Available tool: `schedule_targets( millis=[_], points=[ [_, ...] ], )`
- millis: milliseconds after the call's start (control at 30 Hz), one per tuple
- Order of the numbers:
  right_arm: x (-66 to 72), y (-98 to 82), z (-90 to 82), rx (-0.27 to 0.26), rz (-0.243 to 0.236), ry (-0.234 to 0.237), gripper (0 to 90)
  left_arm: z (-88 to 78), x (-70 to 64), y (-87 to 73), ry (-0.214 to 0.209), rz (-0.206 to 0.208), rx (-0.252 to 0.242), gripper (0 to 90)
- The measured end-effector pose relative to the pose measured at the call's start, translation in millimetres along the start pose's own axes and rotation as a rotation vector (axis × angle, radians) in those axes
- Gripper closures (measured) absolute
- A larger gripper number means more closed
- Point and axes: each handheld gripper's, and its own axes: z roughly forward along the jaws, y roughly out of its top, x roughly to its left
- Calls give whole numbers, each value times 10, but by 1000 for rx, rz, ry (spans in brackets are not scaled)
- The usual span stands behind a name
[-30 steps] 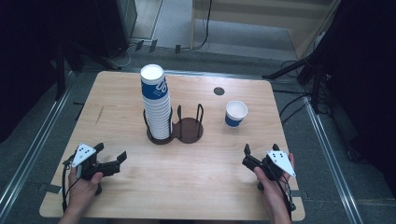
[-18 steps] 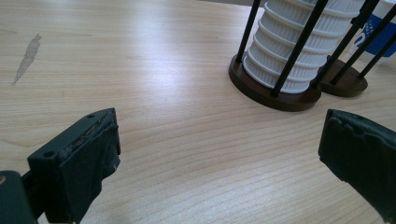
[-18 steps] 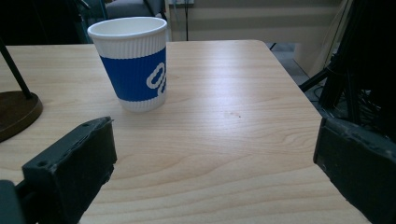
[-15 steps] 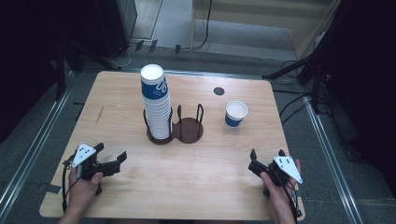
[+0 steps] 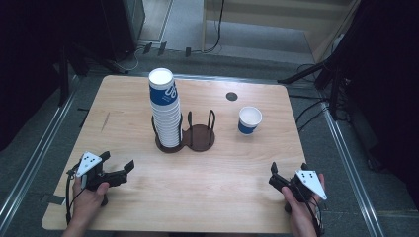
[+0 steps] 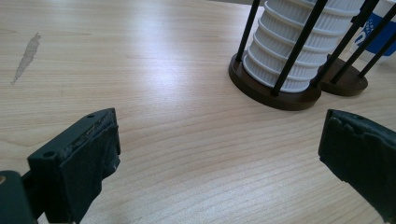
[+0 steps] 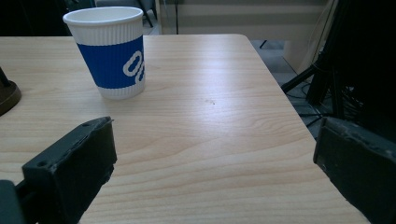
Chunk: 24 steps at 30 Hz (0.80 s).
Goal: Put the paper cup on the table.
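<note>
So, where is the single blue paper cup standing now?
In the high view the single blue paper cup stands upright on the table's right half, just right of the brown cup holder, apart from it. It stands well ahead of the right claw.

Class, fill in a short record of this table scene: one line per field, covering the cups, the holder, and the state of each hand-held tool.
Surface: wooden table
Cup stack: tall stack of blue and white paper cups, standing in the left ring of the holder
Holder: dark two-ring cup holder; its right ring has no cup
Single cup: one upright blue and white paper cup, standing apart, right of the holder
Left tool: open, holding nothing, near the table's front left
Right tool: open, holding nothing, near the table's front right
</note>
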Motion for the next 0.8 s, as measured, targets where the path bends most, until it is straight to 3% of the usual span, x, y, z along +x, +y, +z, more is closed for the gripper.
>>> schedule_targets(
  millis=[400, 800],
  points=[
    [-70, -64, -90, 6, -16, -12, 0, 3, 0, 1, 3, -1, 2, 0],
    [-176, -102, -194, 8, 9, -27, 0, 8, 2, 3, 3, -2, 9, 0]
  ],
)
